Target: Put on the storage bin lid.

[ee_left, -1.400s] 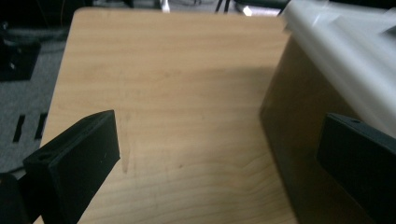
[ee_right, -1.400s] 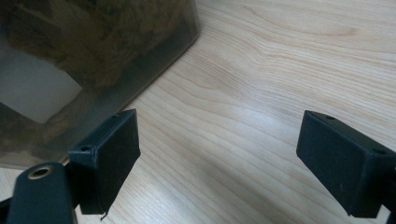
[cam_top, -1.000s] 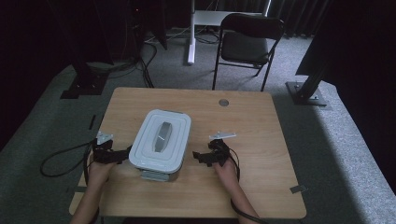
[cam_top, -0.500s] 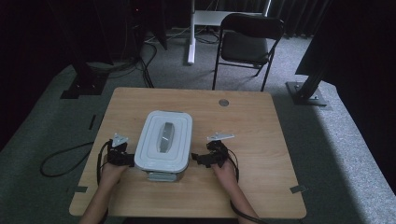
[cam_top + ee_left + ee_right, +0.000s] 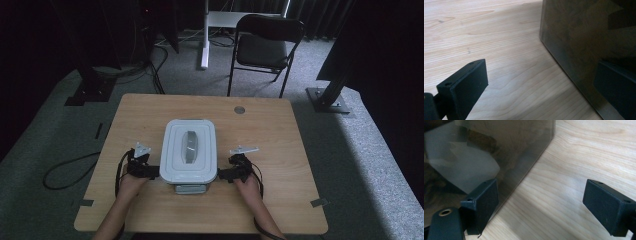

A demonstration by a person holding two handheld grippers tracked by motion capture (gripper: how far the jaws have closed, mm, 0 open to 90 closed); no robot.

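High view: both wide-open hand-held grippers flank the lidded container (image 5: pixel 189 150).

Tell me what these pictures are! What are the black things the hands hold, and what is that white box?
A person sits at a wooden table and holds a grabbing tool, like tongs, in each hand. The top picture comes from a camera high above the table. There you see the left tongs and the right tongs, one on each side of a box with a white lid and a grey handle on top. The other two pictures come from little cameras riding on the tongs, so they look very close up. The black blocks are the jaws. Both tongs are open, right beside the box's see-through walls, and nothing is gripped yet.
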